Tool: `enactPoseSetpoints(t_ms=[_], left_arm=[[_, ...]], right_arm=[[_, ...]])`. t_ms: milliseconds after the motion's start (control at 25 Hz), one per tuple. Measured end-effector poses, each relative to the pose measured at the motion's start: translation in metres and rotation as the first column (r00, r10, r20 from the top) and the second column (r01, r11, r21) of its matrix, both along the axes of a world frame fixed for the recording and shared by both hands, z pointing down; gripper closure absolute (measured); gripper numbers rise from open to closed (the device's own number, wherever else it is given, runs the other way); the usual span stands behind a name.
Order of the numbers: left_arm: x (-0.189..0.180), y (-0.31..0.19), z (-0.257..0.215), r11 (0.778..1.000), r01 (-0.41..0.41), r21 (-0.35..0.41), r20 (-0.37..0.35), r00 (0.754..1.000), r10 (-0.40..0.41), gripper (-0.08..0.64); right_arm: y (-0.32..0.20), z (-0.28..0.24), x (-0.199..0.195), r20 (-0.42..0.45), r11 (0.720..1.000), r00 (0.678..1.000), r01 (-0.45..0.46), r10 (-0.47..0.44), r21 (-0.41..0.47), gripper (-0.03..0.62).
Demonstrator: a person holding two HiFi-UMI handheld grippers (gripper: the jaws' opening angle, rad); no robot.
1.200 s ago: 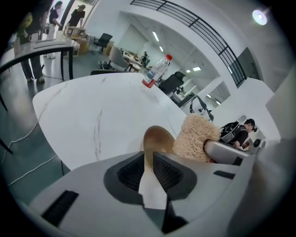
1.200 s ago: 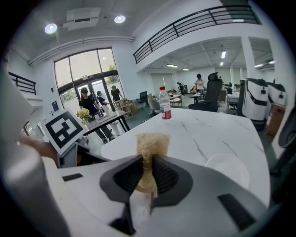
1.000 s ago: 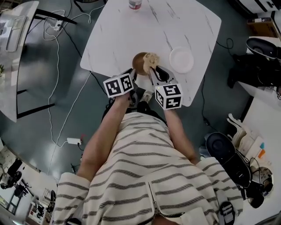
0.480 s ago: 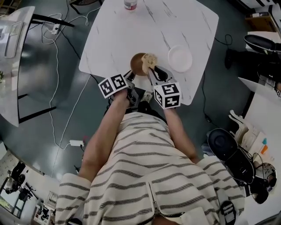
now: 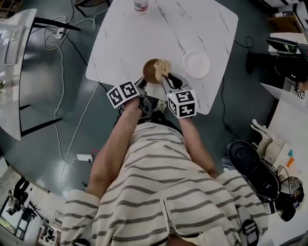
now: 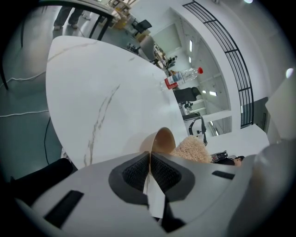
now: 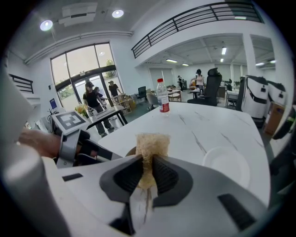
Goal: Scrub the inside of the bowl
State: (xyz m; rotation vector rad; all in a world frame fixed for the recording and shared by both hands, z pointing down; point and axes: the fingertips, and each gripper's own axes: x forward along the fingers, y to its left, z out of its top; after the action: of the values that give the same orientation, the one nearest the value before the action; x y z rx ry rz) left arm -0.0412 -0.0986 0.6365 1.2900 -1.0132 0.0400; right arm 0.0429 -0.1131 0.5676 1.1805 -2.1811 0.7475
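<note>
Across the white, grey-veined table (image 5: 139, 38) we saw everything gathered toward the near edge. Both grippers reached over that edge, side by side, each topped by its marker cube. Right of them lay a round white plate (image 5: 196, 64), apart from the rest.

Just beside the plate, to its left, stood the brown bowl (image 5: 150, 71). In the left gripper view it looked tipped, with its opening turned toward the other gripper. We found the left gripper (image 5: 143, 83) closed on the bowl's near rim, with the thin wall pinched between its dark pads (image 6: 136, 170).

The right gripper (image 5: 166, 77) was clamped on a tan, fibrous scrub pad (image 5: 163, 66), whose free end stuck out beyond the jaw tips. From the head view the pad overlapped the bowl's right side at its mouth. We could not tell how deep inside it reached.

Smallest was a clear bottle (image 5: 140, 5) with a red label, upright at the table's far edge.
</note>
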Motion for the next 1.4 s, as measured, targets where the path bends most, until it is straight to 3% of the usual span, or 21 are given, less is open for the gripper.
enactPoseSetpoints(t_ms=[680, 840, 1400], left_arm=[[0.003, 0.006, -0.004, 1.0, -0.006, 0.003, -0.016, 1.0, 0.006, 0.549], [0.001, 0.008, -0.002, 1.0, 0.016, -0.014, -0.036, 0.999, -0.016, 0.549], [0.002, 0.005, -0.003, 1.0, -0.018, 0.006, -0.014, 1.0, 0.018, 0.551]], right_arm=[[-0.013, 0.022, -0.006, -0.118, 0.995, 0.988, 0.098, -0.095, 0.019, 0.526], [-0.015, 0.024, -0.01, -0.12, 0.995, 0.988, 0.102, -0.099, 0.021, 0.526], [-0.019, 0.03, -0.038, -0.114, 0.988, 0.983, 0.151, -0.148, 0.026, 0.526]])
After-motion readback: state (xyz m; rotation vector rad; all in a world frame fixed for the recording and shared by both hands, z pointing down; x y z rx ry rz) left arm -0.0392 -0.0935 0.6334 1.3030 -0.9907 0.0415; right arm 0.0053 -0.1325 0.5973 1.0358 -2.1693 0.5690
